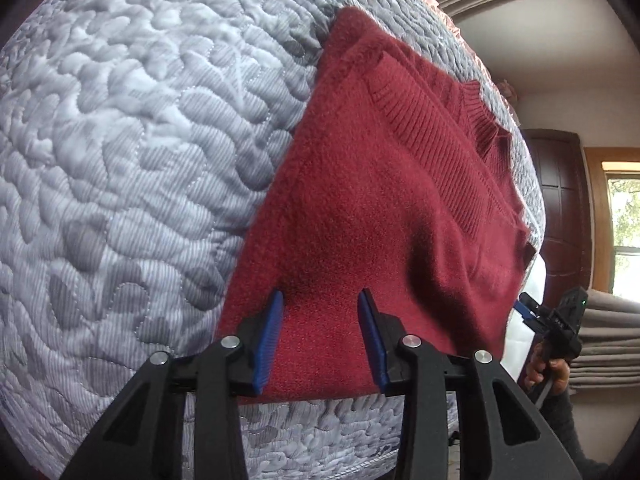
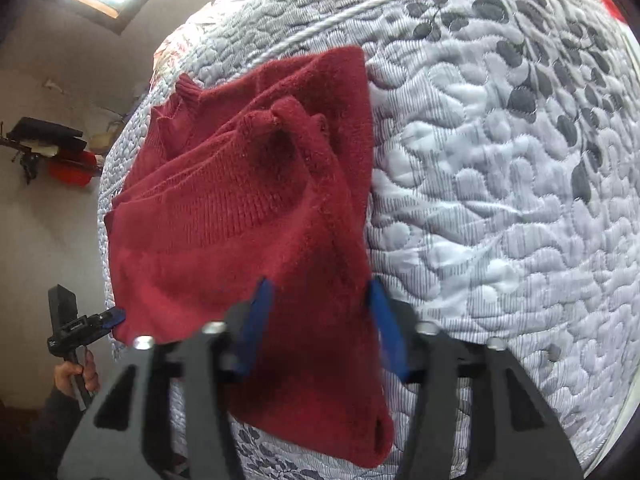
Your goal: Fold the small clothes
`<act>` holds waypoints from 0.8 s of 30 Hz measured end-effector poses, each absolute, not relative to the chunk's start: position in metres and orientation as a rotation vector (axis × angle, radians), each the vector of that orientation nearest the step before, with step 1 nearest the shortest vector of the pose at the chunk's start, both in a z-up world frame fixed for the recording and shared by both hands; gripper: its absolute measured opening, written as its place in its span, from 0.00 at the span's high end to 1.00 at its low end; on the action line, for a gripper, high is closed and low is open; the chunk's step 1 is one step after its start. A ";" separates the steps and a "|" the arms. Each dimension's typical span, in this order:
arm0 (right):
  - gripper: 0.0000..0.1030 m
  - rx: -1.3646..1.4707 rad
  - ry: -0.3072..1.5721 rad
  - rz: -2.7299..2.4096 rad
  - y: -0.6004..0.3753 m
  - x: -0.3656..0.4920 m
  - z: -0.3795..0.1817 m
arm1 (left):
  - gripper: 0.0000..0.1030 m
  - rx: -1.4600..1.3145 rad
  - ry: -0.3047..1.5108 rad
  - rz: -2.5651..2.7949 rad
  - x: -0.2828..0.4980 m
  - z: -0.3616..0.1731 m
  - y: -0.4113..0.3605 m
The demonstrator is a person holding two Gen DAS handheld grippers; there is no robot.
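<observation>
A dark red knitted sweater [image 1: 360, 208] with ribbed cuffs lies partly folded on a grey-white quilted mattress [image 1: 120, 140], its near edge hanging over the side. The left gripper [image 1: 320, 300] and right gripper [image 2: 320, 286] both stand wide apart over that near edge, clamping nothing.

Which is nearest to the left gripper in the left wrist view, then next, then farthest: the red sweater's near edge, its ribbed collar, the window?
From the left gripper:
1. Red sweater: near edge between the open fingers, on the quilted mattress.
2. Ribbed collar: upper right, at the far end.
3. Window: far right, across the room.
</observation>
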State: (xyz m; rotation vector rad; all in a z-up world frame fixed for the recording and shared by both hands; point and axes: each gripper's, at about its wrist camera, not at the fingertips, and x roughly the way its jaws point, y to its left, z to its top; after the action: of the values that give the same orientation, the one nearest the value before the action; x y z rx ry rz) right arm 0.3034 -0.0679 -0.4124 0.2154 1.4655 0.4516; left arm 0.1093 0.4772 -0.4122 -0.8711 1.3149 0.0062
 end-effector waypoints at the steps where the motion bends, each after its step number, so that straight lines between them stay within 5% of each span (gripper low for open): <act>1: 0.87 0.178 1.466 0.430 -0.068 0.305 -0.416 | 0.69 -0.838 1.324 0.015 0.110 -0.412 0.474; 4: 0.84 0.188 1.475 0.400 -0.074 0.309 -0.418 | 0.81 -0.823 1.340 0.053 0.111 -0.415 0.476; 6: 0.65 0.228 1.470 0.445 -0.074 0.312 -0.407 | 0.80 -0.836 1.345 0.053 0.109 -0.410 0.482; 7: 0.58 0.212 1.430 0.454 -0.072 0.314 -0.396 | 0.78 -0.822 1.348 0.046 0.111 -0.404 0.482; 9: 0.58 0.123 1.349 0.470 -0.062 0.321 -0.376 | 0.62 -0.742 1.321 0.032 0.121 -0.385 0.480; 13: 0.58 0.026 1.296 0.563 -0.029 0.343 -0.364 | 0.48 -0.625 1.224 -0.026 0.157 -0.349 0.478; 17: 0.62 -0.101 1.311 0.540 -0.005 0.365 -0.386 | 0.48 -0.601 1.214 -0.042 0.195 -0.349 0.481; 18: 0.68 -0.122 1.321 0.534 -0.002 0.369 -0.393 | 0.48 -0.617 1.215 -0.046 0.200 -0.351 0.483; 20: 0.95 -0.174 1.317 0.525 0.003 0.373 -0.399 | 0.48 -0.632 1.220 -0.050 0.207 -0.356 0.484; 24: 0.96 -0.144 1.253 0.497 -0.006 0.374 -0.385 | 0.48 -0.621 1.228 -0.053 0.206 -0.361 0.483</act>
State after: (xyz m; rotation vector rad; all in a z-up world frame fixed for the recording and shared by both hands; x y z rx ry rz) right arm 0.3740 -0.0064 -0.3848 -0.1444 1.2525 0.4966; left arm 0.2060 0.4829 -0.3611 -0.6213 1.2282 -0.0528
